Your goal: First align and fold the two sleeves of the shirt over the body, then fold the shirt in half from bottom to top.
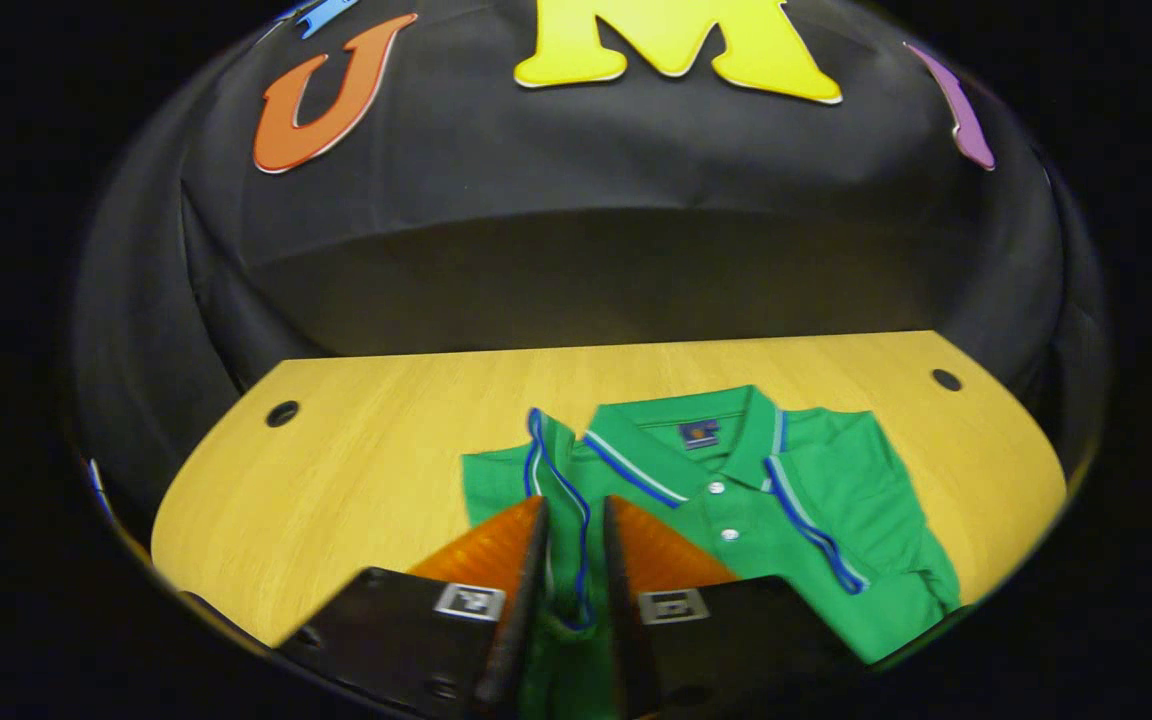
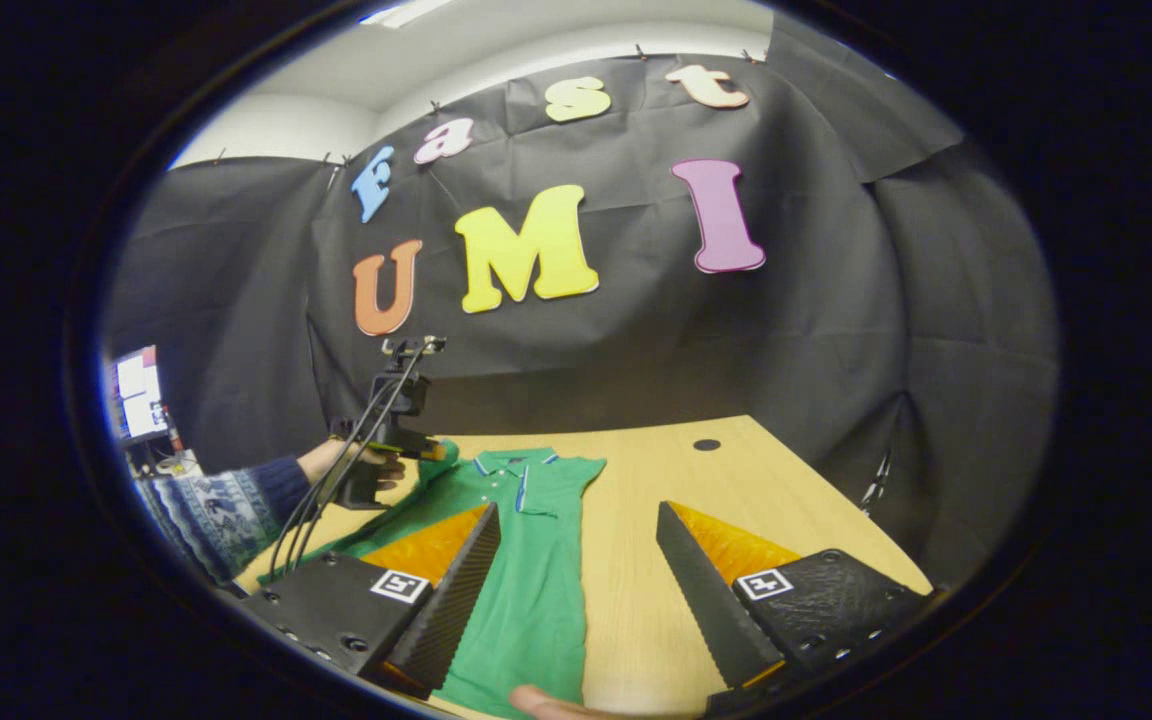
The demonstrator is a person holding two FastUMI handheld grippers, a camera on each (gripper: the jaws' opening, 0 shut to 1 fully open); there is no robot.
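fingers of the left gripper (image 1: 576,560) are pressed nearly together on a fold of green cloth, the blue-trimmed edge of the left sleeve (image 1: 551,470), which runs up between them. pinching the hem rather than the middle makes sense: it gives one clean line to carry over the body, so the sleeve can land square on the chest. the shirt (image 1: 786,500) lies flat on the table (image 1: 336,480), collar toward the wall, buttons up; its right sleeve already seems folded in over the chest, the trimmed cuff lying diagonally beside the placket.

seen from the right gripper view, the left gripper (image 2: 406,450) sits just above the shirt's (image 2: 526,590) far shoulder, held in a hand (image 2: 361,460) that reaches in from the side, forearm roughly level, sleeve of a patterned jumper (image 2: 226,505) behind it, cables trailing down from the tool.

the right gripper's (image 2: 576,590) fingers are spread wide and hold nothing. it hangs back over the shirt's lower part, tilted slightly down, one finger above the cloth and the other above bare table (image 2: 786,480). by my reading it waits there, near the hem, ready for the bottom-to-top fold once the left sleeve is laid down.
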